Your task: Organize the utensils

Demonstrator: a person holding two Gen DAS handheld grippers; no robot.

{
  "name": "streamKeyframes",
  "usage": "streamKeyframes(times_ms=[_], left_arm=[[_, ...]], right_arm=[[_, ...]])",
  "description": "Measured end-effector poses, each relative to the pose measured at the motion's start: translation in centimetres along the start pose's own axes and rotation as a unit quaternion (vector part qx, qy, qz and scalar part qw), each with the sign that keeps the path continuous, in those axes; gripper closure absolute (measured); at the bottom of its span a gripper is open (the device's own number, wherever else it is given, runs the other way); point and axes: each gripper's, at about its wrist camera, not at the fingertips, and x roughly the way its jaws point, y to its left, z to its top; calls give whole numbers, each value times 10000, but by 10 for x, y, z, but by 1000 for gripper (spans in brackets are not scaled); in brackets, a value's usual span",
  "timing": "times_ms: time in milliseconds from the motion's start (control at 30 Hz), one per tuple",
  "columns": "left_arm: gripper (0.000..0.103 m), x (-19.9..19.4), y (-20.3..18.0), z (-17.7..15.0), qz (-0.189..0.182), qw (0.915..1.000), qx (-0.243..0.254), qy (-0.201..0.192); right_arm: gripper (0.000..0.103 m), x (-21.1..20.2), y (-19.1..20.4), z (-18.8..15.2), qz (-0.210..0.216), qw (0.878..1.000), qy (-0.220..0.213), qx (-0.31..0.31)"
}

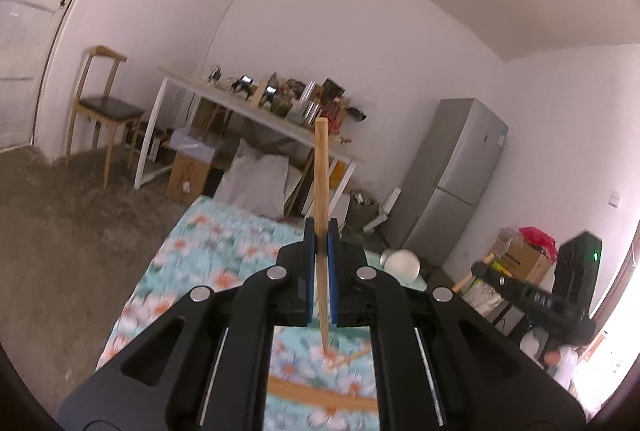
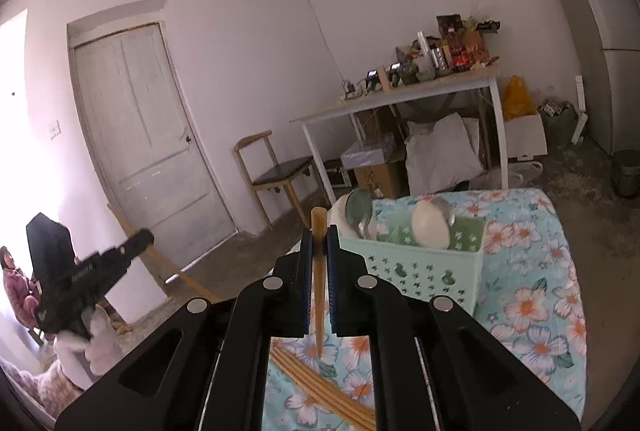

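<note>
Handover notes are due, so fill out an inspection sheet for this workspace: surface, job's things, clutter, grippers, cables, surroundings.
Surface: floral tablecloth, teal with orange and white flowers.
Job's things: mint basket with spoons standing in it; loose chopsticks lying on the cloth near the camera.
Clutter: nothing seen on the cloth beyond these.
Grippers: left gripper shut on a chopstick, held roughly upright; right gripper shut on another chopstick.
Cables: nothing seen.
Surroundings: white table loaded with items, wooden chair, door, fridge, cardboard boxes under the table.
</note>
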Motion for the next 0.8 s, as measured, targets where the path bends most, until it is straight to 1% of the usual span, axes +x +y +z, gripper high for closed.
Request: streamKeyframes(times_ms=[200, 233, 333, 400, 500, 600, 667, 733, 800], left_arm=[[98, 40, -30, 29, -135, 9993, 149, -307], [98, 51, -40, 35, -167, 9988, 246, -378], [98, 82, -64, 42, -279, 9979, 427, -410], [98, 109, -80, 41, -330, 9972, 591, -327], [98, 142, -98, 34, -225, 9959, 854, -170], [98, 179, -109, 22, -138, 9947, 1021, 58], [98, 192, -113, 16, -59, 9934, 1143, 122], [98, 209, -114, 7, -7, 9929, 1156, 265], [98, 216, -111, 0, 42, 9928, 1149, 335]], right_arm=[[96, -26, -25, 7, 35, 9993, -334, 142], [96, -31, -30, 7, 53, 9990, -408, 166], [96, -45, -43, 7, 132, 9978, -595, 262], [96, -55, -51, 5, 178, 9965, -745, 330], [96, -67, -66, 2, 233, 9943, -959, 394], [96, -76, -77, 3, 226, 9932, -1060, 425], [96, -81, -85, 4, 218, 9926, -1103, 454], [96, -84, -92, 4, 237, 9924, -1101, 495], [96, -86, -97, 5, 240, 9926, -1077, 511]])
